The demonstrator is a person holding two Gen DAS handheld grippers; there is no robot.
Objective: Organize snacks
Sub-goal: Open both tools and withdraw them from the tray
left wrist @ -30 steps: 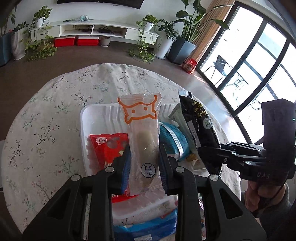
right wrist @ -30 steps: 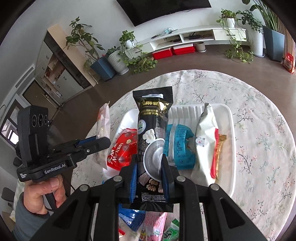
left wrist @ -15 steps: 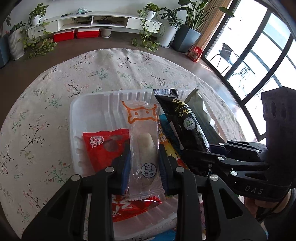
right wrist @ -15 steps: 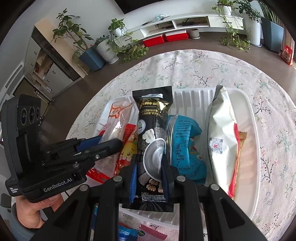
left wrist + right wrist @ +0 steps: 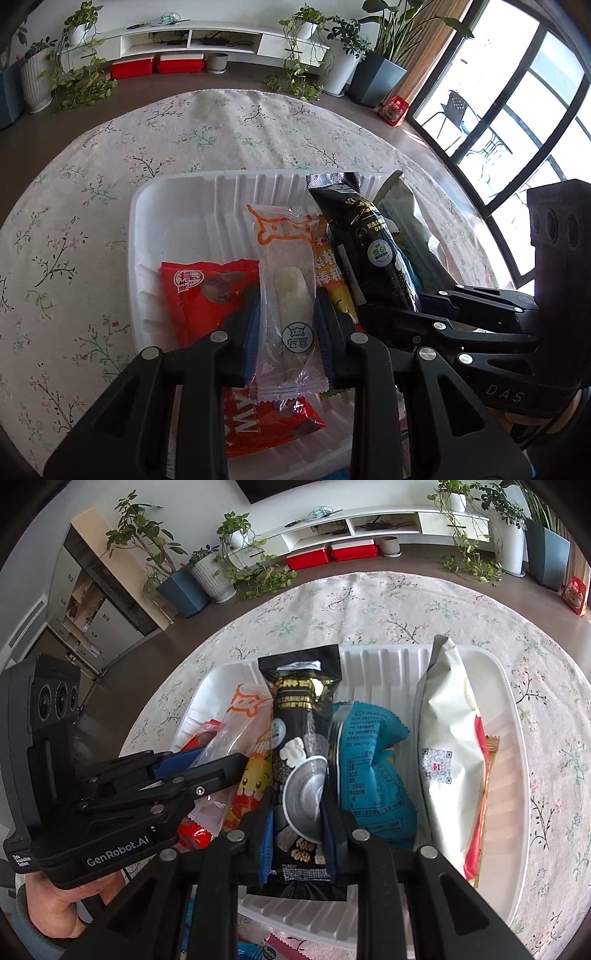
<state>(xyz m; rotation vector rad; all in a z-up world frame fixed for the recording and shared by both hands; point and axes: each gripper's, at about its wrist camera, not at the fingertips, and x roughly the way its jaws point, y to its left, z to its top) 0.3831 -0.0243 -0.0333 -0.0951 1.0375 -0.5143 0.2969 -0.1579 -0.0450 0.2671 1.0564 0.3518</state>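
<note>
**Release Risks: Two Packets Held Over the Tray**

Your left gripper (image 5: 286, 325) has its jaws clenched on the clear packet (image 5: 286, 295), which runs forward from between the jaws over the white tray (image 5: 177, 206). Directly beneath those jaws lies the red packet (image 5: 207, 291); just to their right lies the yellow packet (image 5: 328, 273).

Your right gripper (image 5: 297, 816) has its jaws clenched on the black packet (image 5: 301, 738), which likewise extends ahead of the jaws over the tray. Just right of those jaws sits the blue packet (image 5: 369, 775); further right, the white bag (image 5: 448, 753) leans along the tray wall. The tray rests on the flowered tabletop (image 5: 229, 125).

Observe the following hazards:

- The two grippers sit close side by side. Opening both sets of jaws together may bring the fingers into contact and knock a packet askew.
- The clear packet would likely land on top of the red packet, not beside it. It may slide and leave the row untidy.
- The black packet overhangs the near tray rim behind the jaws. Released here, it may tip out toward you.
- Both wrappers are slick film and may cling to the pads on release.
</note>
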